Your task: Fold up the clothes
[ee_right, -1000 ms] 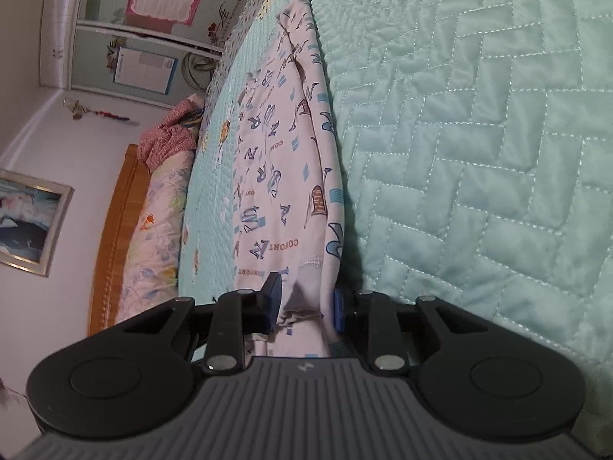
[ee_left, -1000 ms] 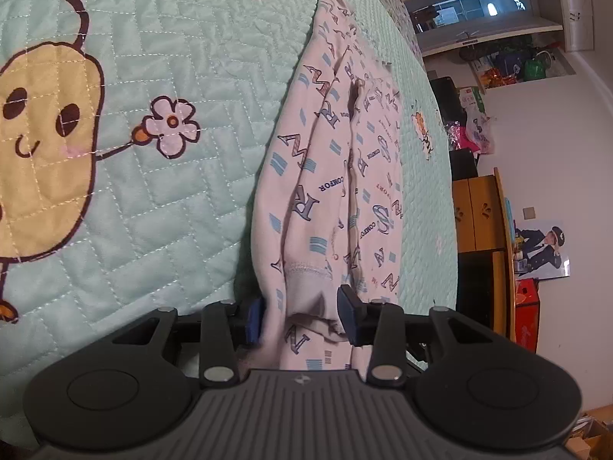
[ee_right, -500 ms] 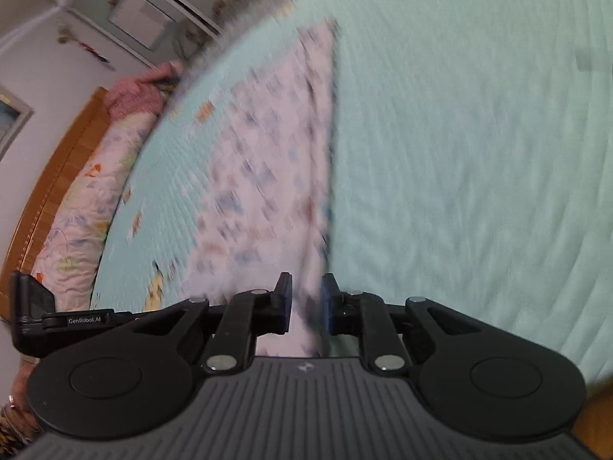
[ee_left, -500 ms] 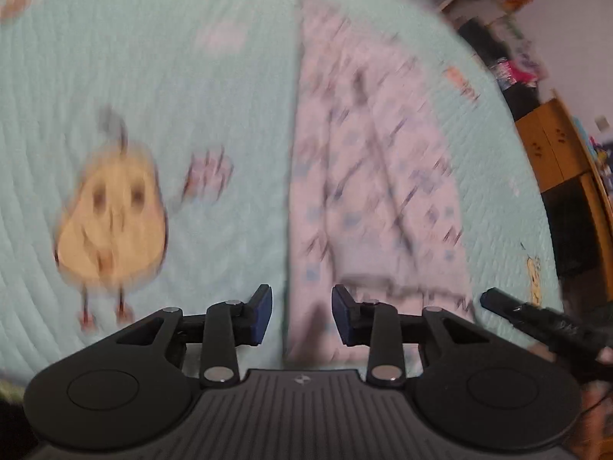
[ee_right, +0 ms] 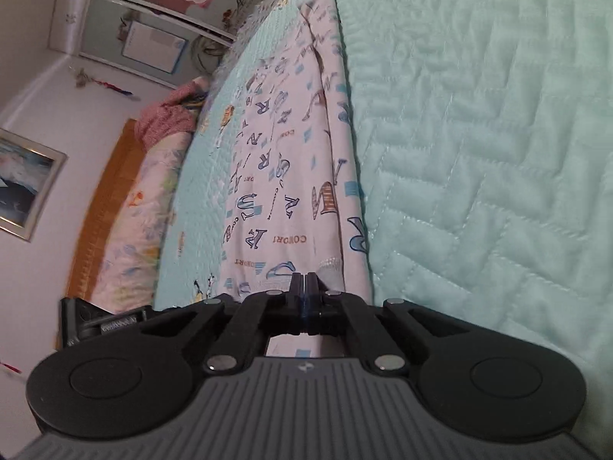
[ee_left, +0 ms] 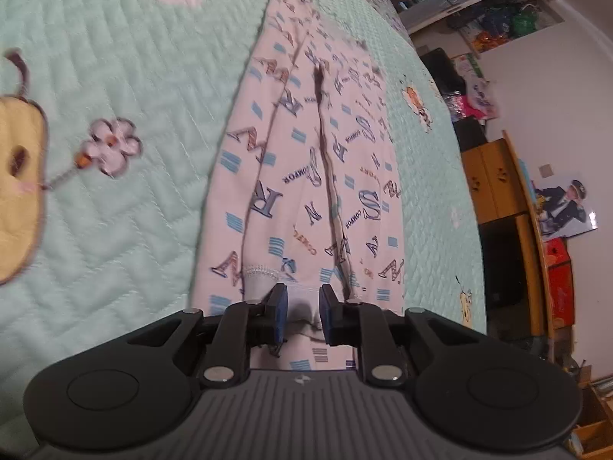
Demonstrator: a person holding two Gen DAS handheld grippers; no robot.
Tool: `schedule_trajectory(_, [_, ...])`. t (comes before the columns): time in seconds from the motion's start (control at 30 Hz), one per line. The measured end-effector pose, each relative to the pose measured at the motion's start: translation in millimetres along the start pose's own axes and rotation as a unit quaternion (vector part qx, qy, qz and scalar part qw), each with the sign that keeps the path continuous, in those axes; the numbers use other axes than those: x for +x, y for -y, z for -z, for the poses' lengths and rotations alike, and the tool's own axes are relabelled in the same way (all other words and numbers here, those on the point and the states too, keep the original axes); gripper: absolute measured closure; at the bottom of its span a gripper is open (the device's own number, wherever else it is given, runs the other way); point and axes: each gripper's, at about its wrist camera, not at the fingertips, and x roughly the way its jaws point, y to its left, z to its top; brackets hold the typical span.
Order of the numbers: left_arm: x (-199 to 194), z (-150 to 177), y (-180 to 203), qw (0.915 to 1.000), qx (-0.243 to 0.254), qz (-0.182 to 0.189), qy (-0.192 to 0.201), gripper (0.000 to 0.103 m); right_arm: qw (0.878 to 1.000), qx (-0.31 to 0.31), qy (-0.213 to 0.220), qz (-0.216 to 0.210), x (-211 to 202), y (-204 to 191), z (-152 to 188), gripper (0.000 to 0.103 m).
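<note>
The left gripper (ee_left: 300, 306) has its blue-padded fingers (ee_left: 279, 306) spread apart, straddling the pale ribbed cuff of the garment at its near end without pressing on it. The right gripper (ee_right: 305, 287) has its fingers pressed together; they meet at the near hem of the same garment, but whether any cloth is caught between them cannot be told.

The garment is a white cotton piece of clothing printed with blue and brown letters and small blue stripe blocks (ee_left: 318, 161). It lies flat on the bed in a long narrow strip, folded lengthwise, running from the grippers away to the far end. In the left wrist view a sleeve lies along its left side, ending in the ribbed cuff, and a dark crease runs down the middle. In the right wrist view the clothing (ee_right: 283, 161) has its folded edge along the right side, raised slightly above the cover.

Beneath it is a mint-green quilted bedspread with a zigzag stitch pattern (ee_left: 115, 211). On the left in the left wrist view the bedspread carries a yellow cartoon figure (ee_left: 17, 188) holding a pink flower (ee_left: 113, 145). To the right of the bed stand orange wooden cabinets (ee_left: 494, 180). In the right wrist view a pink knitted cloth (ee_right: 164, 122) and a floral pillow (ee_right: 134, 222) lie at the left beside an orange wooden headboard (ee_right: 99, 214).
</note>
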Motion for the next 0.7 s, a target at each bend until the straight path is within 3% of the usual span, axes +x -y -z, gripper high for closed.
schedule_trajectory(0.03, [-4,1,4,0.9999,0.016,0.0,0.001,0.075,1.0,-0.02,0.002,0.003,-5,-8,0,0.094])
schedule_trajectory(0.1, [-8,4,13,0.9986,0.052,0.008,-0.001,0.056,0.999,-0.043,0.001,-0.011,-9,-21,2,0.092])
schedule_trajectory(0.13, [-5,7,15,0.9981,0.06,0.007,-0.009,0.055,0.999,-0.043,-0.006,-0.003,-3,-19,4,0.087])
schedule_trajectory(0.2, [7,14,10,0.9981,0.06,-0.005,-0.012,0.058,0.999,-0.045,-0.021,0.011,7,-16,8,0.084])
schedule_trajectory(0.23, [12,17,7,0.9981,0.06,-0.012,-0.012,0.058,0.999,-0.045,-0.025,0.018,12,-15,11,0.1])
schedule_trajectory(0.27, [13,19,8,0.998,0.06,-0.015,-0.01,0.057,0.999,-0.043,-0.021,0.023,12,-13,14,0.102])
schedule_trajectory(0.33, [8,18,16,0.9965,0.079,-0.021,-0.018,0.057,0.999,-0.04,-0.016,0.02,4,-17,15,0.099])
schedule_trajectory(0.47, [1,23,29,0.995,0.096,0.007,-0.026,0.055,0.999,-0.05,-0.009,0.0,-13,-29,18,0.085])
schedule_trajectory(0.57, [10,28,19,0.9965,0.077,0.0,-0.033,0.057,0.999,-0.045,-0.01,0.006,-14,-28,21,0.085])
schedule_trajectory(0.6, [12,30,14,0.9973,0.066,-0.002,-0.031,0.057,0.999,-0.044,-0.01,0.008,-14,-27,21,0.095])
schedule_trajectory(0.63, [12,30,14,0.9977,0.061,-0.002,-0.031,0.057,0.999,-0.042,-0.01,0.011,-15,-27,22,0.098])
schedule_trajectory(0.7, [5,27,20,0.9973,0.064,-0.003,-0.034,0.057,0.999,-0.039,-0.01,0.015,-15,-26,24,0.094])
